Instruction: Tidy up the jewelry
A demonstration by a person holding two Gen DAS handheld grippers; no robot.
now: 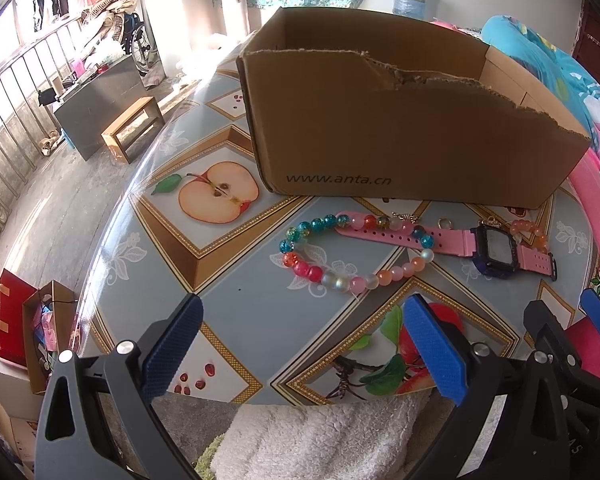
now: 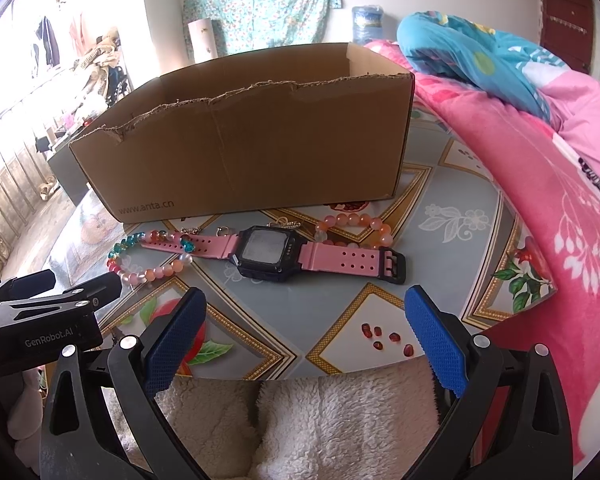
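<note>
A pink-strapped watch (image 2: 265, 251) with a dark square face lies flat on the table in front of a torn cardboard box (image 2: 260, 148). A multicoloured bead bracelet (image 1: 320, 274) loops over the strap's left end. A smaller orange bead bracelet (image 2: 354, 222) lies behind the strap's right end. A small silver ring (image 1: 444, 223) and a bit of chain rest near the box's base. My left gripper (image 1: 302, 344) hovers open over the table's near edge, short of the bead bracelet. My right gripper (image 2: 306, 340) hangs open too, just short of the watch, nothing between its pads.
The round table (image 1: 236, 280) carries a fruit-printed cover. A pink blanket (image 2: 548, 200) crowds its right side. White fleece fabric (image 2: 320, 424) lies below the near edge. Paper bags (image 1: 28, 332) stand on the floor at left, a wooden stool (image 1: 134, 126) farther off.
</note>
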